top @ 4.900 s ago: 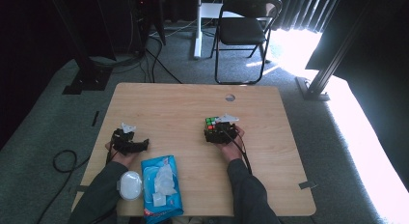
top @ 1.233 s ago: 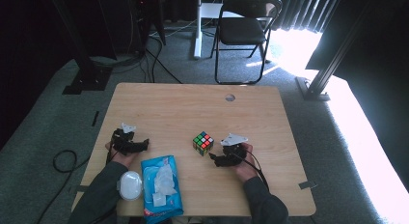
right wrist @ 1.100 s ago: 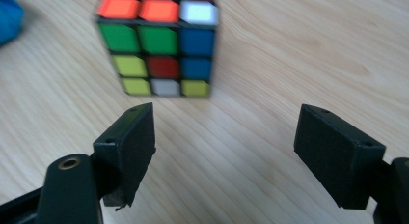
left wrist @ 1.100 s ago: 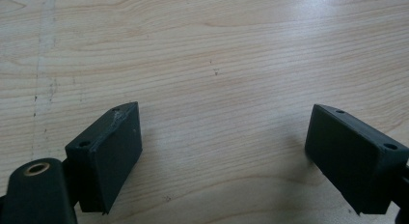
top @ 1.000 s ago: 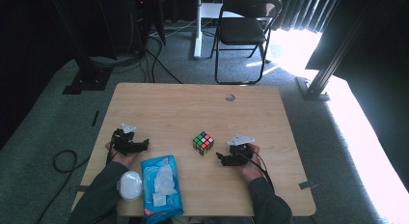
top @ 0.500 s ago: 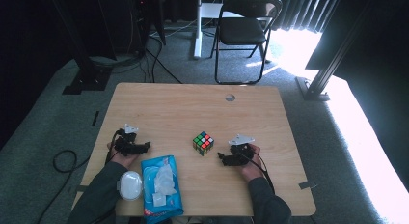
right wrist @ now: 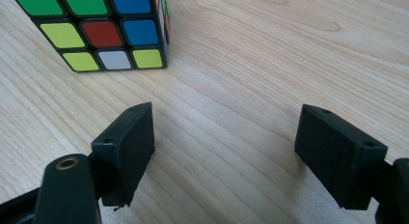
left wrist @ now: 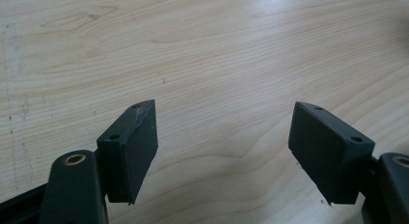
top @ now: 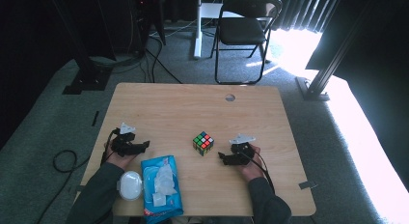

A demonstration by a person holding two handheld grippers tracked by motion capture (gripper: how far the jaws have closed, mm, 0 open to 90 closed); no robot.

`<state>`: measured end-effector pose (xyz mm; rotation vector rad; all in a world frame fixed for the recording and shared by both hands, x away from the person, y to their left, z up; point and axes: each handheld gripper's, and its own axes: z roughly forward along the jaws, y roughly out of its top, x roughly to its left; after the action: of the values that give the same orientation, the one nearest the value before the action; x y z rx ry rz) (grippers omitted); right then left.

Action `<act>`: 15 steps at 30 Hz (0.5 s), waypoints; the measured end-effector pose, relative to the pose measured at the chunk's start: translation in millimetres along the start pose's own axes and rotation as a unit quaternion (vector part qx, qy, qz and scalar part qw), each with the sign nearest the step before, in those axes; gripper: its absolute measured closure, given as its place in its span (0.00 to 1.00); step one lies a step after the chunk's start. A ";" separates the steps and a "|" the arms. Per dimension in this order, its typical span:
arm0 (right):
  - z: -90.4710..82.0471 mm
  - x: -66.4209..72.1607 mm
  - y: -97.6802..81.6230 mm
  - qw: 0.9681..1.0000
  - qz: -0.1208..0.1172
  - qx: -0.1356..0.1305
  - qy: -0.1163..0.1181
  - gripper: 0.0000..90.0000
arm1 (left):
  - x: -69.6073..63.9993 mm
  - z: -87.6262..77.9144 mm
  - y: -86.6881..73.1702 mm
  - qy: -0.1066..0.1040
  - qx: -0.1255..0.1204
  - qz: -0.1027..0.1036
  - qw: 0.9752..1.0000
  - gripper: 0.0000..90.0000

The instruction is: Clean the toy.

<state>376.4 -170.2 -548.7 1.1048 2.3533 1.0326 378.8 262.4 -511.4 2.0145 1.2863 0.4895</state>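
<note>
The puzzle cube sits on the wooden table just past centre, at about ten o'clock from the right gripper, near it but apart. That gripper lies low, jaws spread and empty, aimed at the cube. The left gripper hovers near the table's left edge, jaws apart with nothing between them after just closing a little. At six o'clock from it lie a blue wipes pack and a white lid. A folding chair stands on grey carpet beyond. The right gripper view shows the cube's green, yellow, red and blue tiles; the left gripper view shows bare woodgrain.
</note>
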 end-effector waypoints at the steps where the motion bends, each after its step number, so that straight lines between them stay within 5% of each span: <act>1: 0.0 -0.3 0.0 1.000 0.001 0.000 0.001 0.24 | -0.4 -2.3 0.5 -0.003 -0.001 0.000 1.000 0.29; 15: -0.1 -0.4 -0.1 1.000 0.003 0.001 0.001 0.24 | -0.3 -32.6 6.3 -0.044 -0.021 -0.019 0.999 0.37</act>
<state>376.6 -170.6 -548.7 1.1136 2.3550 1.0344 362.1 271.7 -484.2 1.9519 1.2488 0.4019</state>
